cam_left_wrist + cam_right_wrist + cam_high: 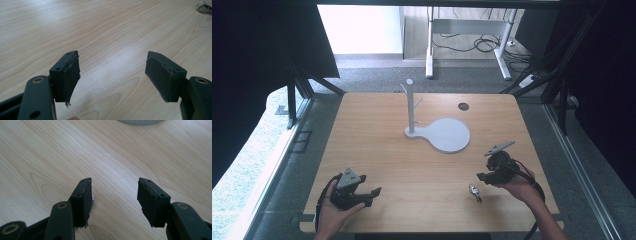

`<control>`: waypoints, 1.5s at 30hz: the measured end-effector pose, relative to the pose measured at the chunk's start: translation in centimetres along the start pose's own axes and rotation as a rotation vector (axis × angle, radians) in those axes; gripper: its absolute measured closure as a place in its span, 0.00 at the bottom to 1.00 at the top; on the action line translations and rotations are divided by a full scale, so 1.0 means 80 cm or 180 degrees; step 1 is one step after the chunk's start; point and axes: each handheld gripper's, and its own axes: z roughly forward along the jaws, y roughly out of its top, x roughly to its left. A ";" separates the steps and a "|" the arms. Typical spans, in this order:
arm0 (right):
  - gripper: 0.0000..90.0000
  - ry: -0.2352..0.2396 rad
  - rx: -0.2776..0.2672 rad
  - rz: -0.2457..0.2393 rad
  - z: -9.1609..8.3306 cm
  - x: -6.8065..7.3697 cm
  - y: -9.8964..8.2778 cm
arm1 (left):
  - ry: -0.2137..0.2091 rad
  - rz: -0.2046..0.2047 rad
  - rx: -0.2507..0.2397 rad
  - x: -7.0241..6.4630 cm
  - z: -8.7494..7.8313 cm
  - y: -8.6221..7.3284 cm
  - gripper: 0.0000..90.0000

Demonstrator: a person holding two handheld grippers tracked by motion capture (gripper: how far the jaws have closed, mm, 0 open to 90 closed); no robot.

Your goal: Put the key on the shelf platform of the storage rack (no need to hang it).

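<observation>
White stand (438,131): round flat base, upright pegged post, centre of wood-grain tabletop (382,150). Small shiny metal piece (475,191) near front edge, right. Left tongs (371,195) at front-left corner, spread, empty. Right tongs (482,177) beside metal piece, spread, empty.

We see the left gripper (112,72) with jaws spread wide over bare wooden table (105,30); small metal object (204,7) at far top-right edge.

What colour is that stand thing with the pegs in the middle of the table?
The peg stand is white, round base included. It shows best in the high view.
</observation>
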 end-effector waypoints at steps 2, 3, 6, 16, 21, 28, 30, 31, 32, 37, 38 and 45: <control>0.51 -0.0015 0.0030 -0.0048 0.001 0.002 0.004 | -0.0002 -0.0001 -0.0003 0.000 0.000 0.000 0.31; 0.51 -0.0024 0.0035 -0.0064 0.002 0.003 0.006 | -0.0001 -0.0002 -0.0001 0.000 0.000 0.000 0.31; 0.51 -0.0059 0.0019 -0.0108 0.002 0.007 0.011 | -0.0007 0.0002 0.0011 -0.001 0.001 0.000 0.31; 0.54 0.0050 0.0302 -0.0233 0.019 0.023 0.024 | -0.0046 0.0010 0.0029 0.000 0.004 -0.001 0.31; 0.60 0.0082 0.0472 -0.0224 0.030 0.027 0.030 | -0.0052 0.0007 0.0011 0.001 0.002 0.000 0.31; 0.66 0.0158 0.0669 -0.0195 0.045 0.031 0.030 | -0.0050 0.0007 0.0008 0.001 0.001 0.000 0.31; 0.67 0.0164 0.0681 -0.0226 0.048 0.032 0.028 | -0.0051 0.0008 0.0008 0.001 0.001 0.000 0.31; 0.69 0.0171 0.0687 -0.0233 0.050 0.032 0.028 | -0.0054 0.0010 0.0009 0.000 0.001 0.000 0.31; 0.70 0.0171 0.0701 -0.0222 0.051 0.033 0.028 | -0.0056 0.0012 0.0008 0.000 0.001 0.000 0.31; 0.73 0.0176 0.0774 -0.0189 0.056 0.030 0.026 | -0.0061 0.0016 0.0011 0.000 0.002 0.000 0.31; 0.73 0.0176 0.0786 -0.0181 0.057 0.030 0.025 | -0.0057 0.0018 0.0013 -0.001 0.002 0.000 0.31; 0.77 0.0198 0.0806 -0.0133 0.063 0.027 0.023 | -0.0064 0.0026 0.0022 -0.001 0.003 0.000 0.31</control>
